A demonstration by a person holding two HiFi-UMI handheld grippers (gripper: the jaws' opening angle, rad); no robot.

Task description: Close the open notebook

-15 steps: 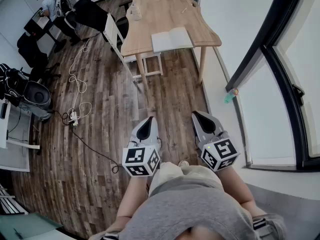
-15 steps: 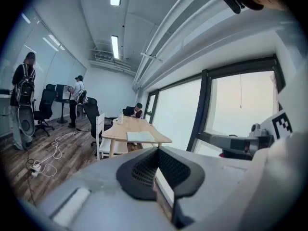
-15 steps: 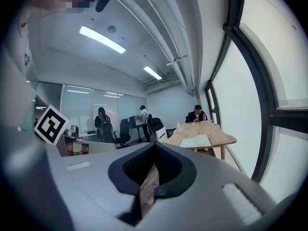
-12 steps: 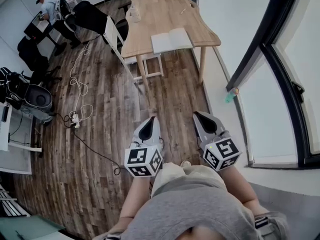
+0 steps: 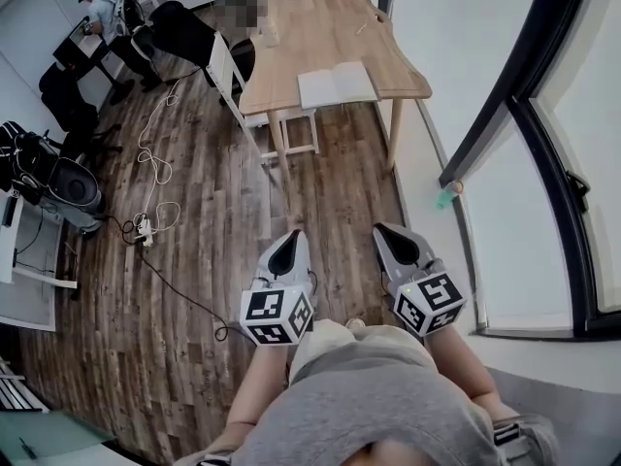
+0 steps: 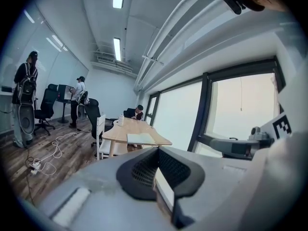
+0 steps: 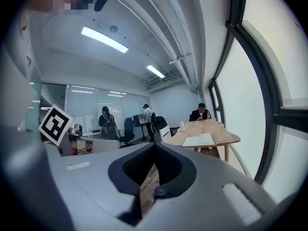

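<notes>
Your left tongs and right tongs are pressed together and empty, well apart from the notebook on the tabletop; it is probably light and floppy, so take one outer edge.

The white-paged notebook lies open and flat at the wooden desk's near edge, well ahead of the left gripper and right gripper.

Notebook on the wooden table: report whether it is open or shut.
Open. The notebook lies flat near the table edge, two pale pages spread either side of a centre crease.
</notes>
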